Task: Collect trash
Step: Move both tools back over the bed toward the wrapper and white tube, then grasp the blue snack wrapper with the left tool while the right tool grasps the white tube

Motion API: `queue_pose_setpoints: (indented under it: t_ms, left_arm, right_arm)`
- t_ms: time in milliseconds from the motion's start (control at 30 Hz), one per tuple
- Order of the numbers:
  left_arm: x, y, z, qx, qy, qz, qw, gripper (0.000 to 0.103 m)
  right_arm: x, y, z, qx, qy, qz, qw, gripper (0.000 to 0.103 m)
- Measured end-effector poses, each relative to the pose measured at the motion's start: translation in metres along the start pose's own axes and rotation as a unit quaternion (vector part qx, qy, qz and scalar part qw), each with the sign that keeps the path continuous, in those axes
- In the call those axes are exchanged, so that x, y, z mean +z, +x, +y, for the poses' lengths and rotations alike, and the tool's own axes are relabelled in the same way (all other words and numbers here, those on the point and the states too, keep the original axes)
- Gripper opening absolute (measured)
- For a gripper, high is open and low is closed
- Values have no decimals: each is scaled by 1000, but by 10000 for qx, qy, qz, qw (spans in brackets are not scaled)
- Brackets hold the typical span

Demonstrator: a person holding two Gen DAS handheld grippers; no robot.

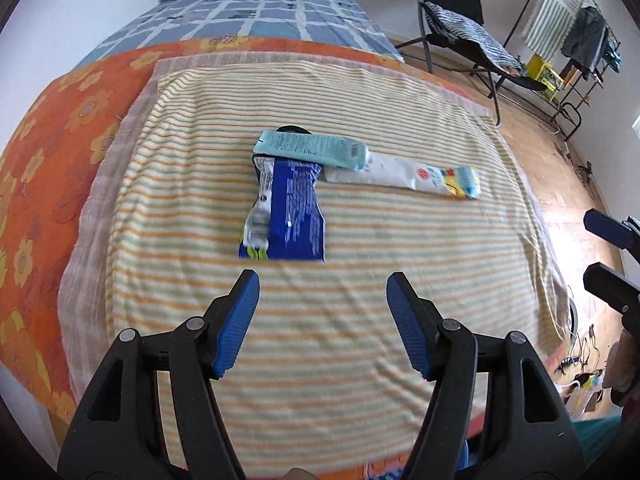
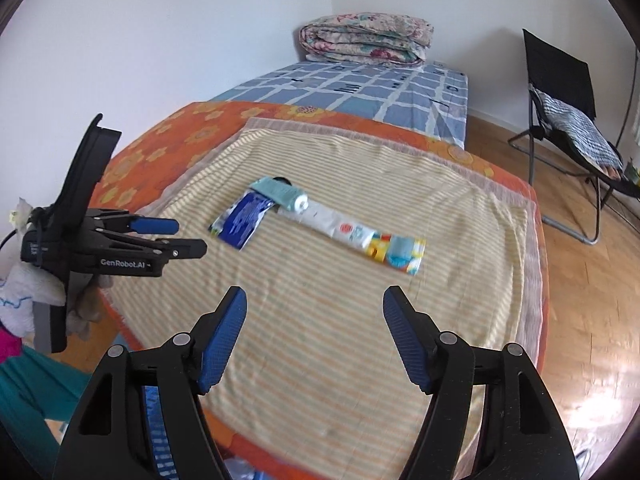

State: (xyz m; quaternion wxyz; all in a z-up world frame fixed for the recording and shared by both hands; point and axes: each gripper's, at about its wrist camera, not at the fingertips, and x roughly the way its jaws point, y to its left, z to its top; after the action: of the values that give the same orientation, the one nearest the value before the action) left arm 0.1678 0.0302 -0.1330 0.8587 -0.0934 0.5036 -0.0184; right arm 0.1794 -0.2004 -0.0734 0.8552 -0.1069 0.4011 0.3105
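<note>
Three pieces of trash lie together on a striped yellow towel (image 1: pixel 360 320) spread over the bed. A dark blue wrapper (image 1: pixel 294 210) (image 2: pixel 242 216) lies nearest. A pale teal packet (image 1: pixel 312 148) (image 2: pixel 280 191) rests across its far end. A white wrapper with a colourful end (image 1: pixel 408 174) (image 2: pixel 360 236) stretches to the right. Something black peeks out behind the teal packet. My left gripper (image 1: pixel 323 280) hovers open just short of the blue wrapper, nothing between its fingers. My right gripper (image 2: pixel 314 294) is also open and empty, nearer than the white wrapper. Each gripper shows in the other's view, left gripper (image 2: pixel 188 236), right gripper (image 1: pixel 592 244).
An orange flowered sheet (image 2: pixel 168 140) and a blue checked sheet (image 2: pixel 360 88) cover the bed, with a folded quilt (image 2: pixel 366 40) at its far end. A black folding chair (image 2: pixel 568 112) and a clothes rack (image 1: pixel 576 40) stand on the wooden floor (image 2: pixel 592 320) to the right.
</note>
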Motion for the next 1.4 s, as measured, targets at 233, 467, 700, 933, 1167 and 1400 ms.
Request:
queue_pose_setpoints:
  t_ms: [233,467,700,933,1167,1400]
  left_arm:
    - [21,30,7,65,-74,75,9999,68]
    - [36,51,8,191,20,55,9998,68]
    - [45,71,14,210,19,96,9997,68]
    - [47,79,21,120,24,127,9998,56]
    - [45,72,34,-11,-85,154,9998,51]
    - [35,63,42,37,-62,194,9998,49]
  right_arm:
    - [23,46,-21,126,216,153,9996,70]
    - [40,95,-40,225,503,337,9979,70]
    - [55,144,-61,278,897,495,9944,70]
    - [57,176,-71,410,1191,727,9894,70]
    - [49,181,-57,739,886,1077,9875,70]
    - [38,177,-24,506,-53,1270,9906,70]
